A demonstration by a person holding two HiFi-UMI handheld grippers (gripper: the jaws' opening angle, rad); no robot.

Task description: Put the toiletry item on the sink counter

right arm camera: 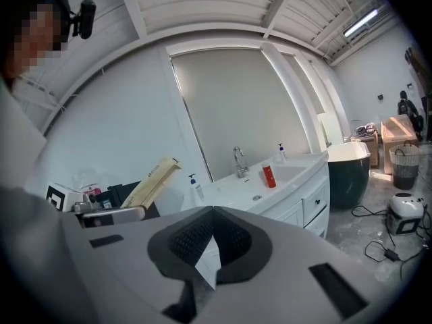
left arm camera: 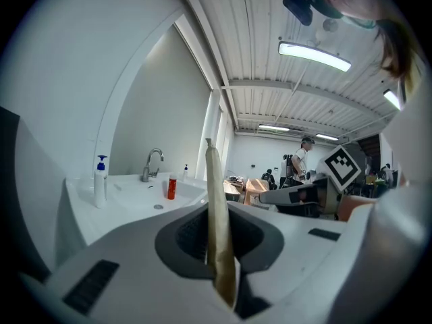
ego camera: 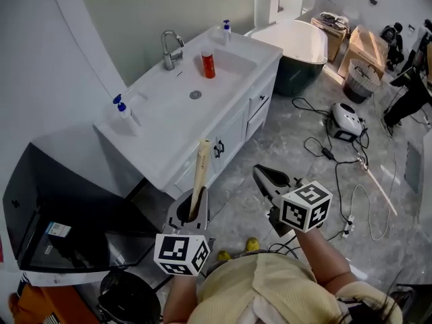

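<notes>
1. Tan, flat and long in a paper sleeve: saw the toiletry item [ego camera: 200, 174] standing almost upright, its lower end pinched in the left gripper [ego camera: 192, 210].
2. Checked the left gripper view and found the jaws pressed against both faces of the toiletry item [left arm camera: 217, 228], with most of its length rising above the left gripper [left arm camera: 217, 211].
3. Found the right gripper [ego camera: 268, 179] just beside the left one and apart from it. Saw its jaws brought together in the right gripper view, with nothing between them [right arm camera: 212, 211].
4. Caught the toiletry item [right arm camera: 152, 181] in that same view too, leaning at the left.
5. Held both grippers over the grey marbled floor [ego camera: 270, 140], in front of the white sink counter [ego camera: 162, 127] and not touching it.
6. Noted on the counter a chrome faucet [ego camera: 170, 49], a red bottle [ego camera: 208, 65] upright near it, a drain [ego camera: 196, 94], a blue-pump bottle [ego camera: 123, 113] at the near corner and a small pump bottle [ego camera: 226, 31] at the far end.
7. Spotted beyond the counter a dark green bathtub [ego camera: 304, 52], and black cables [ego camera: 317, 147] trailing across the floor.
</notes>
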